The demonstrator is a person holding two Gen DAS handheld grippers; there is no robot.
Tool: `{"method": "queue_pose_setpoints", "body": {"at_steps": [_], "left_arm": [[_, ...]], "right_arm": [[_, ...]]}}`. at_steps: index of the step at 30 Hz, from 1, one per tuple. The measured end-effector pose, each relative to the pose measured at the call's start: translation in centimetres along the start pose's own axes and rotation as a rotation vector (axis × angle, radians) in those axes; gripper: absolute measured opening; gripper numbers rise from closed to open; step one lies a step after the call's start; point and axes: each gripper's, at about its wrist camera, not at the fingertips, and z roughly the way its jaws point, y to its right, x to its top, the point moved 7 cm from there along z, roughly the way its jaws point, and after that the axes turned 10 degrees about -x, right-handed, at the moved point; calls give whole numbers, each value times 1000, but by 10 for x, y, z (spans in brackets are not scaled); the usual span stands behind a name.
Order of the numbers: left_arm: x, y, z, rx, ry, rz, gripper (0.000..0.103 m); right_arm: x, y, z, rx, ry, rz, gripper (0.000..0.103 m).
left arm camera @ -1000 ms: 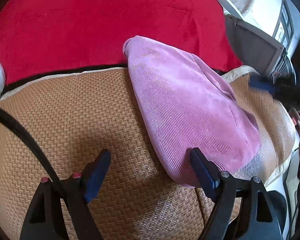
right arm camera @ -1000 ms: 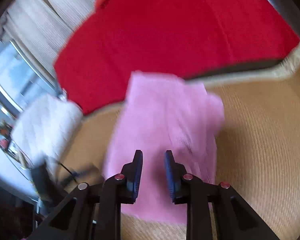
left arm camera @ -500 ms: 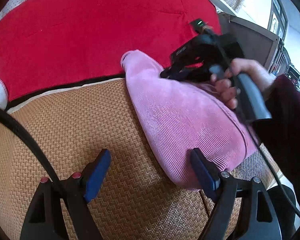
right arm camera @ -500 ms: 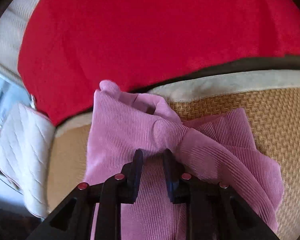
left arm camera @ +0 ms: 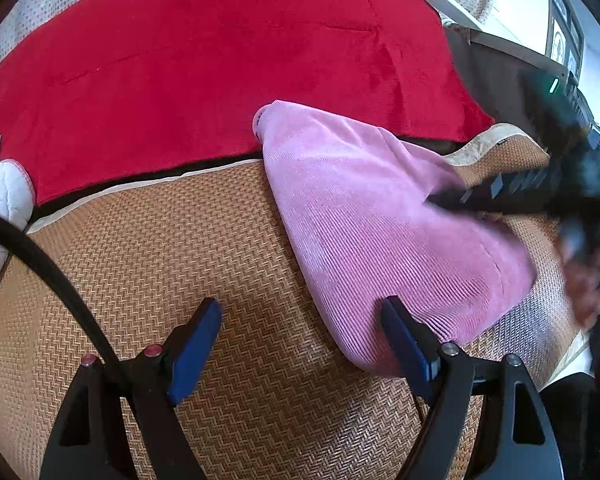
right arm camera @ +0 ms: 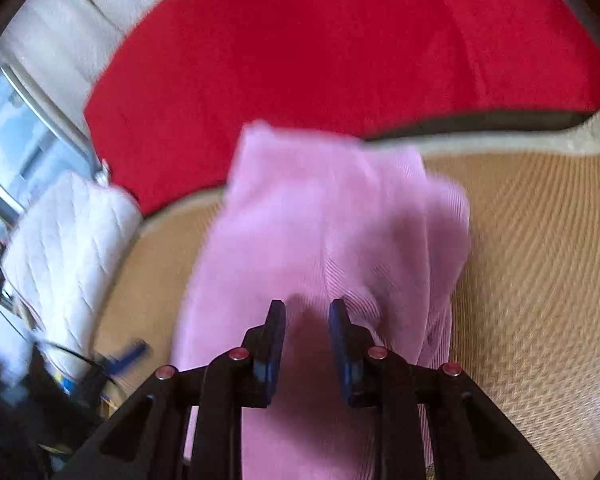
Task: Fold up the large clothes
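My left hand-held gripper (left arm camera: 300, 344) sits at the bottom of its frame with its two blue fingers spread wide and nothing between them; the right finger tip lies just against the near edge of the pink garment (left arm camera: 380, 232), the left one over bare mat. My right hand-held gripper (right arm camera: 306, 332) is at the bottom centre of its own frame, fingers set narrowly apart with a gap showing between them, over the pink garment (right arm camera: 320, 232); that view is smeared, so I cannot tell whether any cloth is pinched. In the left view it shows as a dark blur at the right edge, reaching onto the cloth.

The pink garment is ribbed, folded into a long bundle that runs from the centre of the left frame down toward the lower right. It lies on a woven straw mat (left arm camera: 160, 260) with a pale border. Its far end reaches the red blanket (left arm camera: 220, 60) filling the top of both frames. A white quilted cushion (right arm camera: 68, 240) sits at the left of the right view.
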Motion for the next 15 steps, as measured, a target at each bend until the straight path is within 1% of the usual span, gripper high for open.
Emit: {"method": "queue_pose_setpoints", "body": {"at_steps": [1,3,6,8,10,12,14,15], "left_arm": [[0,2,-1,8,5,4,82],[1,2,-3,22,8,13,82],[1,1,-4,33,4,12,82],[0,1,-5,40,0,13,82],[0,0,-4,44,-4,12,82],[-1,1,-4,53,-5,19,82],[2,3,-8,55,-9,31,82],[3,2,-8,46,-11,32,82]], "right_arm": [[-1,2,1,17,36,21,27],[2,4,7,21,37,46,27],[2,3,-13,4,50,53,27],[-2,-1,-21,18,76,56,28],[-6,-6,-42,38,97,45,28],[-14,-7,-54,34,102,34,28],[-20,-4,-47,16,85,31,28],[-25,-1,-34,6,61,37,28]]}}
